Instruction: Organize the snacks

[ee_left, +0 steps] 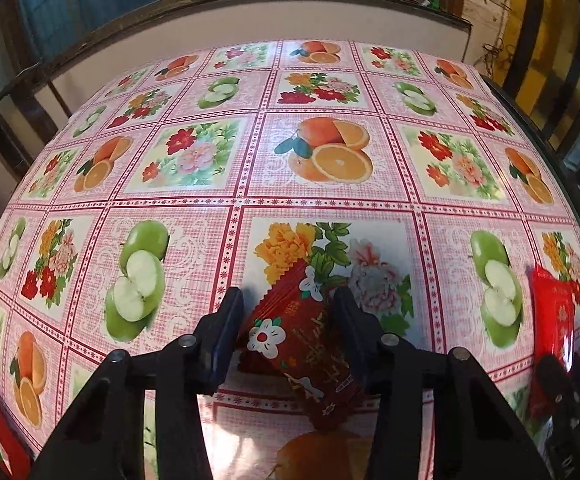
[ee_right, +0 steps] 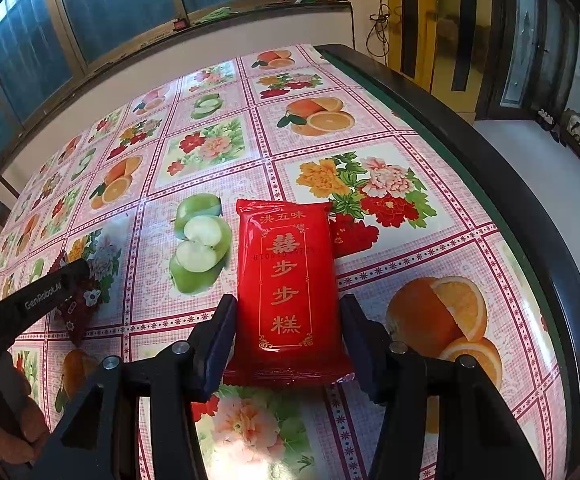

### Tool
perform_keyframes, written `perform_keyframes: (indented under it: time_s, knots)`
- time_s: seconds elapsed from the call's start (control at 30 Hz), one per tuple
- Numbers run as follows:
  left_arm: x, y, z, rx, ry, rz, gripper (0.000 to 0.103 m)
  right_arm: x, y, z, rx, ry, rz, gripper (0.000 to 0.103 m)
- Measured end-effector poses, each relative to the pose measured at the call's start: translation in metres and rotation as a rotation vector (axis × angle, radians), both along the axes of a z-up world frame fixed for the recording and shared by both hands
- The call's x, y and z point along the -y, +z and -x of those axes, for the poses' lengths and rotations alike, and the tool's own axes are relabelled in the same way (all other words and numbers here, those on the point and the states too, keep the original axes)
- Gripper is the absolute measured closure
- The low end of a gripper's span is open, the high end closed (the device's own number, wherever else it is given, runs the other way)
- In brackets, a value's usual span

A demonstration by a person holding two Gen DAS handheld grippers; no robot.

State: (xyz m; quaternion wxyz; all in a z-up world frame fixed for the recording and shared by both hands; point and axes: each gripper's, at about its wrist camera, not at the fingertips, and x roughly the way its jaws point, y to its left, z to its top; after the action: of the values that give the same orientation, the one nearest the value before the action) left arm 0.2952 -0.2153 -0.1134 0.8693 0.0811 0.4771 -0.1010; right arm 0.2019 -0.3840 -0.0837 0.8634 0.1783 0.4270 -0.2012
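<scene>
the left gripper [ee_left: 290, 312] jaws are pinching the dark packet [ee_left: 310, 344]; the right gripper [ee_right: 290, 328] jaws are squeezing the red packet [ee_right: 285, 292]. both are looking light, crinkly and slippery, so gripping mid-body seems best.

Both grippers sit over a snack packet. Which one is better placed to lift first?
Probably right. The right gripper squarely straddles the bright red packet, pads at both edges. The left gripper holds the dark red packet skewed between its fingers.
</scene>
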Motion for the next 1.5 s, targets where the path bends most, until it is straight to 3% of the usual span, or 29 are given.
perform_keyframes:
  time_s: [0.27, 0.53, 0.73, 0.93, 1.07, 1.33, 1.5]
  knots:
    - [-0.020, 0.001, 0.038, -0.051, -0.193, -0.058, 0.058, -0.005, -0.001, -0.001, -0.009, 0.015, 0.038, 0.047]
    - [-0.055, 0.001, 0.102, -0.046, -0.266, -0.078, 0.059, -0.017, -0.005, 0.002, -0.025, 0.049, 0.144, 0.048]
    - [-0.067, 0.006, 0.149, -0.030, -0.331, -0.066, 0.059, -0.033, -0.002, 0.027, -0.031, 0.028, 0.104, 0.049]
    - [-0.077, 0.014, 0.176, -0.005, -0.356, -0.024, 0.059, -0.081, -0.001, 0.070, -0.032, 0.112, 0.043, 0.049]
    - [-0.086, 0.019, 0.186, 0.015, -0.360, 0.014, 0.059, -0.097, 0.000, 0.094, -0.011, 0.168, -0.065, 0.049]
    - [-0.111, 0.015, 0.191, 0.000, -0.320, 0.082, 0.059, -0.090, -0.010, 0.132, 0.107, 0.216, -0.424, 0.049]
    - [-0.122, 0.017, 0.189, 0.002, -0.298, 0.112, 0.059, -0.087, -0.020, 0.146, 0.175, 0.243, -0.588, 0.049]
